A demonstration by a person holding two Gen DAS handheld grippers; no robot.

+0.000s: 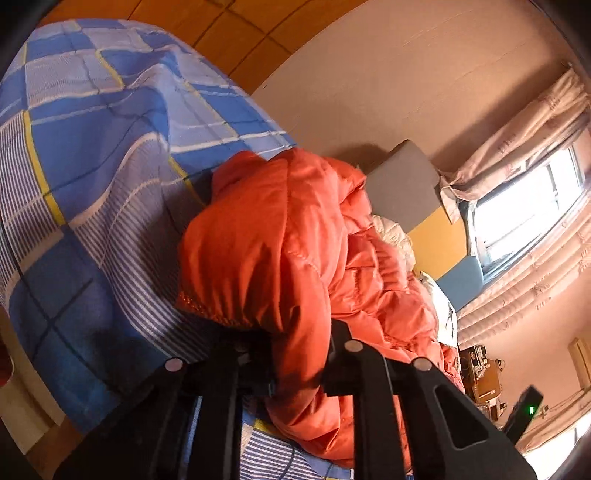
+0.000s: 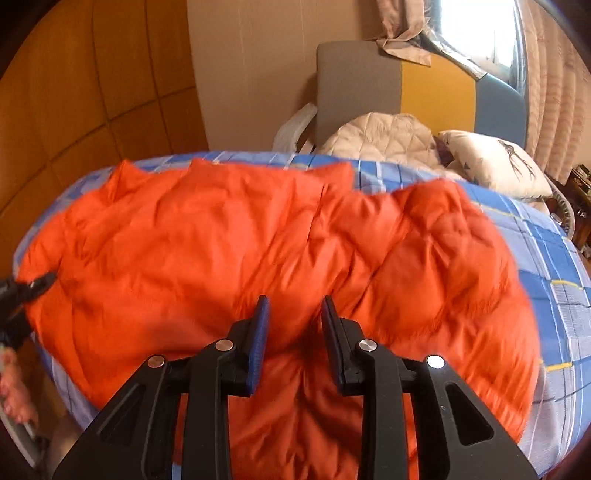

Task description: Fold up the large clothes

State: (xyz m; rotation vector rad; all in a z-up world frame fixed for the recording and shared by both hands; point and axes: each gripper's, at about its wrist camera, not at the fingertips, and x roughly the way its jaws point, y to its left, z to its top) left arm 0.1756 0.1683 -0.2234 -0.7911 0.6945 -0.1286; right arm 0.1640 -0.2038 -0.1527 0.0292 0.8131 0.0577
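Note:
A large orange puffer jacket (image 2: pixel 229 243) lies spread on a bed with a blue checked sheet (image 2: pixel 554 280). My right gripper (image 2: pixel 295 314) hovers open just above the jacket's near middle, its blue pads apart with nothing between them. My left gripper (image 1: pixel 295 343) is shut on a fold of the orange jacket (image 1: pixel 280 236) near its elastic hem, its fingertips buried in the fabric. The left gripper also shows in the right wrist view (image 2: pixel 37 286) at the jacket's far left edge, pinching the cloth.
A cream quilted garment (image 2: pixel 384 140) and a printed pillow (image 2: pixel 495 162) lie at the bed's far end, against a grey, yellow and blue headboard (image 2: pixel 436 88). Wooden wall panels (image 2: pixel 92 92) stand to the left. A curtained window (image 2: pixel 476 29) is at the far right.

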